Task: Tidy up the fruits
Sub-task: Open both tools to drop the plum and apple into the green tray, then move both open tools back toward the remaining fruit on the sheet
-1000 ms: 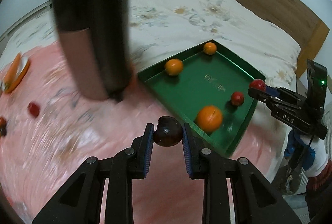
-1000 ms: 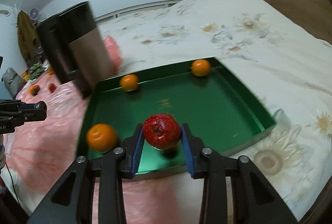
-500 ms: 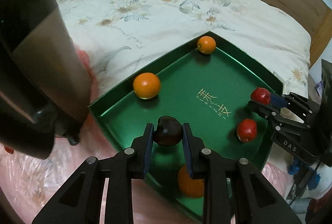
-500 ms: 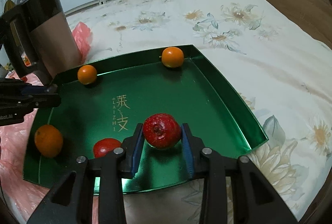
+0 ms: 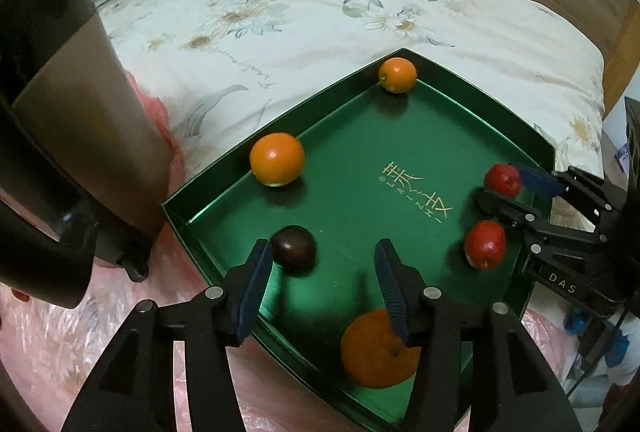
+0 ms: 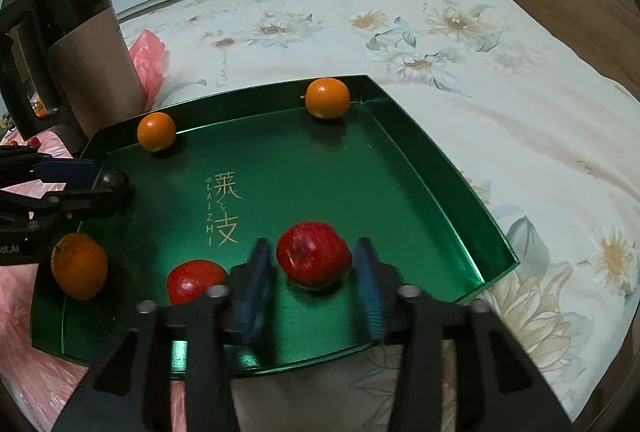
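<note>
I see the bed [image 6: 460, 43] under a flowered quilt, with a tall black-and-brown jug [image 6: 76, 47] standing at the far left on pink plastic [image 5: 72, 344]. The green tray [image 6: 440, 167] lies on the bed just right of the jug and holds all the fruit in view. Three oranges sit in it: one in the far corner [image 6: 327, 97], one against the far-left wall [image 6: 156, 131], one at the near-left edge [image 6: 79, 267]. Two red apples lie near the tray's near edge. One apple [image 6: 314, 255] lies between the fingers of my right gripper [image 6: 310, 284], whose jaws are opening; the pads stand clear of it on both sides. The second apple [image 6: 194, 282] rests just left of that gripper. My left gripper [image 5: 322, 284] is over the tray's left corner, jaws opening too, and a dark plum [image 5: 293, 247] sits on the tray floor beside its left finger [image 5: 254, 282], apparently no longer squeezed.
</note>
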The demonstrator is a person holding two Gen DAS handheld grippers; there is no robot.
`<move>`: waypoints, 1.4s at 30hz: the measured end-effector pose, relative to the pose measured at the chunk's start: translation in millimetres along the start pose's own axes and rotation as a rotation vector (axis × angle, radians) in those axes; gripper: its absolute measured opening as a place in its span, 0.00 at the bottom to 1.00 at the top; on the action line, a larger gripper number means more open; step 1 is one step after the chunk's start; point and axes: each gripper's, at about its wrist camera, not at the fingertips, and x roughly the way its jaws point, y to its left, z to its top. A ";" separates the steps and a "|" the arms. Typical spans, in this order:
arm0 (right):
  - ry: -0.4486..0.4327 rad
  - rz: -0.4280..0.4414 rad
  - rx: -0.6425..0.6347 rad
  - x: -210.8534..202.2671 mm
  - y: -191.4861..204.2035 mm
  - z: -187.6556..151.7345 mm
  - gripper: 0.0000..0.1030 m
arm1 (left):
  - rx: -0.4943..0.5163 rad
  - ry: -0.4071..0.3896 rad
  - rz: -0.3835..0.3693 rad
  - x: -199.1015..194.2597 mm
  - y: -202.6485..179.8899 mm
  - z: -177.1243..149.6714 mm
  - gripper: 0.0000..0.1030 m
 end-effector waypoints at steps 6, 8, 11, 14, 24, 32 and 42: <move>-0.017 -0.015 -0.002 -13.4 1.4 2.2 0.71 | 0.017 -0.037 0.003 -21.7 -3.9 -4.6 0.47; -0.033 -0.017 0.007 -23.2 1.4 2.5 0.73 | 0.015 -0.058 -0.002 -32.2 -4.3 -7.4 0.47; -0.069 -0.017 0.025 -43.3 3.4 2.3 0.82 | 0.010 -0.114 -0.004 -57.5 -4.4 -17.0 0.47; -0.118 -0.008 0.042 -69.6 10.4 0.7 0.89 | 0.010 -0.161 0.006 -82.5 -1.7 -29.0 0.47; -0.245 -0.004 0.017 -148.0 71.6 -12.6 1.00 | -0.073 -0.204 0.017 -163.9 34.2 -76.6 0.47; -0.271 0.020 0.030 -184.2 118.2 -21.5 1.00 | -0.149 -0.230 0.068 -205.6 75.4 -118.3 0.52; -0.268 0.121 -0.065 -214.9 203.5 -15.8 1.00 | -0.237 -0.275 0.132 -255.9 140.1 -177.3 0.52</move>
